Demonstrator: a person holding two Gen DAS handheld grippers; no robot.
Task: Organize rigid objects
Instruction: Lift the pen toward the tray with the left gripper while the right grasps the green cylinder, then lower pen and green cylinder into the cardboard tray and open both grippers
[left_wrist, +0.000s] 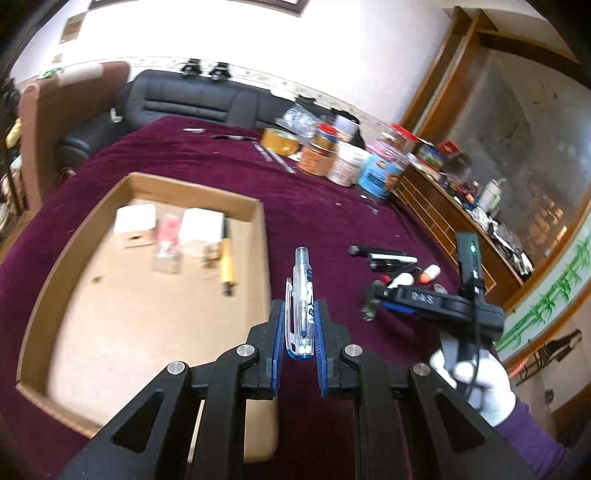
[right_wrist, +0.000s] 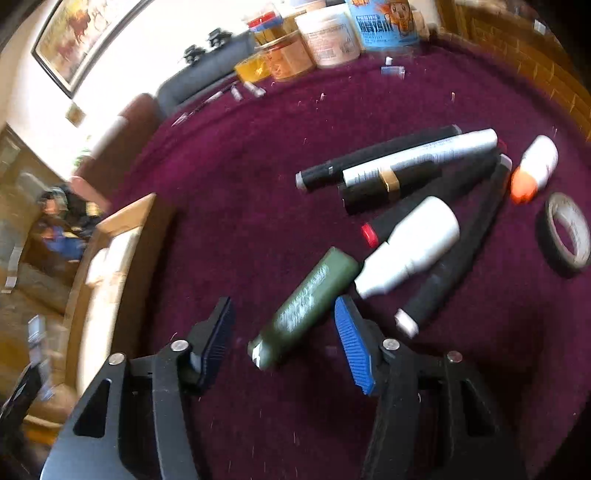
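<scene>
My left gripper (left_wrist: 298, 308) is shut on a clear blue pen (left_wrist: 302, 302) and holds it above the right edge of the cardboard tray (left_wrist: 260, 236). My right gripper (right_wrist: 284, 317) is open, its jaws on either side of a dark green bottle (right_wrist: 306, 306) that lies on the maroon cloth. Past the bottle lie a white bottle (right_wrist: 410, 247), black markers (right_wrist: 376, 162) and a white tube with an orange cap (right_wrist: 535, 170). The right gripper also shows in the left wrist view (left_wrist: 373, 302), over that pile.
The tray holds white boxes (left_wrist: 135, 218), a plastic packet (left_wrist: 168, 240) and a yellow pen (left_wrist: 227, 266). Jars and tubs (left_wrist: 343, 158) stand at the table's far side. A roll of black tape (right_wrist: 567, 232) lies at the right. A wooden cabinet (left_wrist: 461, 221) borders the table.
</scene>
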